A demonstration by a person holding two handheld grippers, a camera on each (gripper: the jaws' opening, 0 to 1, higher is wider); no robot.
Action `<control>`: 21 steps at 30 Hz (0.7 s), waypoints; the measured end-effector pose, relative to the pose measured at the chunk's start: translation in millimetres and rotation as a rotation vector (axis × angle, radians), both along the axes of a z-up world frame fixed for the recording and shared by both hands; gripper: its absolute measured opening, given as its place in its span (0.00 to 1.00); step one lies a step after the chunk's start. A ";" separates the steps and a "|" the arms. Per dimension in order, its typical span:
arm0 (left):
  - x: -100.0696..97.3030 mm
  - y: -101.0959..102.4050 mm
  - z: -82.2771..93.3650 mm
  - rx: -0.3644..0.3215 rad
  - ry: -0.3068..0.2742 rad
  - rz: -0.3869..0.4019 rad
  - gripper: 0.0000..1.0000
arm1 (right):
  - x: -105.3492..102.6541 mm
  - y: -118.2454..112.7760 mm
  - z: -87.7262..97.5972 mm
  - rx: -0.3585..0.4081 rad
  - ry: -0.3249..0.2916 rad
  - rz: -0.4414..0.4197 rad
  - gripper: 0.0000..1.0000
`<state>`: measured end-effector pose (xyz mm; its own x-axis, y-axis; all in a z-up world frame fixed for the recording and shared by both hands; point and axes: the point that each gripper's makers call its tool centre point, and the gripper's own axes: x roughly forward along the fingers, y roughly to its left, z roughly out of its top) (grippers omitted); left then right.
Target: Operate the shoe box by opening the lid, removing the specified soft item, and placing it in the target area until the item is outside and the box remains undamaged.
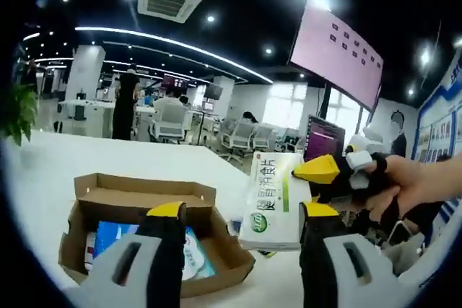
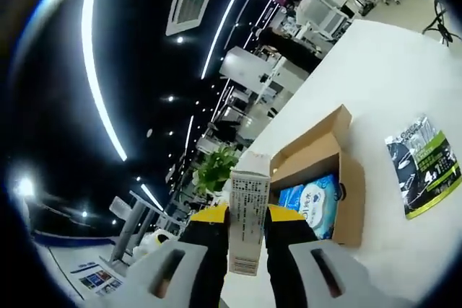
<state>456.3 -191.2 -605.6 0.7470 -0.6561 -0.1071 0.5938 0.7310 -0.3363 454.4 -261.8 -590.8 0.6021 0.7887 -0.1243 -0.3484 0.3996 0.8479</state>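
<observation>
Cardboard shoe box (image 1: 155, 232) is sitting open on the white worktop (image 1: 108, 153) while the right tool (image 2: 247, 214) is clamping a white-green tissue pack (image 2: 247, 218) (left tool (image 1: 242, 214) gaping empty) above it.

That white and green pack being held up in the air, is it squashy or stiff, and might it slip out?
Probably soft: the white-and-green pack looks like a plastic-wrapped tissue pack, so it should give under pressure. It likely weighs little, since the right gripper holds it up by a narrow pinch alone. The glossy wrap could be slippery, so it might slide if the grip loosens.
</observation>
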 end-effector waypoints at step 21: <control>-41.1 -18.5 0.2 -0.339 0.268 -0.251 0.34 | -31.6 20.0 5.5 0.049 -0.050 0.151 0.15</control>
